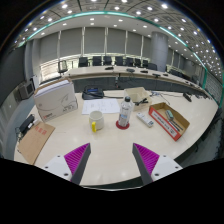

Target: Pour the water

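Observation:
A clear water bottle (124, 112) with a red cap and a red label stands upright on the pale table (110, 150), well beyond my fingers. To its left stands a white cup (96, 121) with a yellow lower part. My gripper (112, 160) is open, its two magenta pads (76, 157) wide apart with only bare table between them. It hangs over the near part of the table, far short of both bottle and cup.
An open cardboard box (170, 120) with a red inside lies right of the bottle. A white box (55, 100) and a flat brown cardboard sheet (35, 141) sit at the left. Papers (102, 104) lie behind the cup. Desks and chairs fill the room beyond.

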The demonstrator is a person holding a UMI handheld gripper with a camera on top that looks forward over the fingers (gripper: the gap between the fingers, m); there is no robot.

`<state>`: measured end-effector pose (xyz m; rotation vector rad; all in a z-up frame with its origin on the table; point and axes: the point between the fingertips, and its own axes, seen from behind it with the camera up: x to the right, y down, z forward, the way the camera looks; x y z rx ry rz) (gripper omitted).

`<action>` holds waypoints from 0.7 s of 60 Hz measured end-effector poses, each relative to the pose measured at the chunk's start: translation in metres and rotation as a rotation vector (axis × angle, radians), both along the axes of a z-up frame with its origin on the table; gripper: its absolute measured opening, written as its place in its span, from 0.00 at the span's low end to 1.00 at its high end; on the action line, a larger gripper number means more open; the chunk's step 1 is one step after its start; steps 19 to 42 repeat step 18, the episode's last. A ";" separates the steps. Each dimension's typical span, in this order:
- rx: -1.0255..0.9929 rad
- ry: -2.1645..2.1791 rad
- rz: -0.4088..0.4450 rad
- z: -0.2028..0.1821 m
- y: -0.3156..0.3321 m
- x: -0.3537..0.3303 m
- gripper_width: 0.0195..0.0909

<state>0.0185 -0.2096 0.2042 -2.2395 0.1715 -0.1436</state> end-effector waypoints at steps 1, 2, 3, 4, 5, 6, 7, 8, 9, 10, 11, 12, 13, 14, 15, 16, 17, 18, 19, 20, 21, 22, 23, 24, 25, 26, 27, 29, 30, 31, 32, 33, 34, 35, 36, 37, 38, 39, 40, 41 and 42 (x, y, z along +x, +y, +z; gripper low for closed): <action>-0.003 -0.005 0.002 0.000 -0.004 -0.001 0.93; -0.006 -0.011 0.004 0.000 -0.007 -0.002 0.93; -0.008 -0.016 0.004 0.000 -0.009 -0.003 0.93; -0.010 -0.019 0.001 0.000 -0.012 -0.003 0.93; -0.012 -0.021 -0.002 0.000 -0.015 -0.003 0.93; -0.014 -0.024 -0.005 0.000 -0.018 -0.003 0.93; -0.014 -0.029 -0.006 0.000 -0.020 -0.003 0.93; -0.012 -0.034 -0.004 0.000 -0.021 -0.003 0.93; -0.009 -0.039 -0.001 0.000 -0.023 -0.004 0.93; -0.008 -0.043 0.002 0.001 -0.024 -0.005 0.93; -0.008 -0.047 0.007 0.001 -0.024 -0.005 0.93; -0.010 -0.051 0.010 0.001 -0.025 -0.006 0.93; -0.013 -0.053 0.012 0.000 -0.026 -0.006 0.93; -0.017 -0.055 0.013 0.000 -0.027 -0.006 0.93; -0.020 -0.057 0.013 0.001 -0.027 -0.006 0.93; -0.020 -0.059 0.013 0.001 -0.028 -0.006 0.93; -0.019 -0.058 0.012 0.002 -0.028 -0.006 0.93; -0.017 -0.057 0.014 0.002 -0.029 -0.007 0.93; -0.017 -0.057 0.014 0.002 -0.029 -0.007 0.93; -0.017 -0.057 0.014 0.002 -0.029 -0.007 0.93; -0.017 -0.057 0.014 0.002 -0.029 -0.007 0.93; -0.017 -0.057 0.014 0.002 -0.029 -0.007 0.93; -0.017 -0.057 0.014 0.002 -0.029 -0.007 0.93; -0.017 -0.057 0.014 0.002 -0.029 -0.007 0.93; -0.017 -0.057 0.014 0.002 -0.029 -0.007 0.93; -0.017 -0.057 0.014 0.002 -0.029 -0.007 0.93; -0.017 -0.057 0.014 0.002 -0.029 -0.007 0.93; -0.017 -0.057 0.014 0.002 -0.029 -0.007 0.93; -0.017 -0.057 0.014 0.002 -0.029 -0.007 0.93; -0.017 -0.057 0.014 0.002 -0.029 -0.007 0.93; -0.017 -0.057 0.014 0.002 -0.029 -0.007 0.93; -0.017 -0.057 0.014 0.002 -0.029 -0.007 0.93; -0.017 -0.057 0.014 0.002 -0.029 -0.007 0.93; -0.017 -0.057 0.014 0.002 -0.029 -0.007 0.93; -0.017 -0.057 0.014 0.002 -0.029 -0.007 0.93; -0.017 -0.057 0.014 0.002 -0.029 -0.007 0.93; -0.017 -0.057 0.014 0.002 -0.029 -0.007 0.93; -0.017 -0.057 0.014 0.002 -0.029 -0.007 0.93; -0.017 -0.057 0.014 0.002 -0.029 -0.007 0.93; -0.017 -0.057 0.014 0.002 -0.029 -0.007 0.93; -0.017 -0.057 0.014 0.002 -0.029 -0.007 0.93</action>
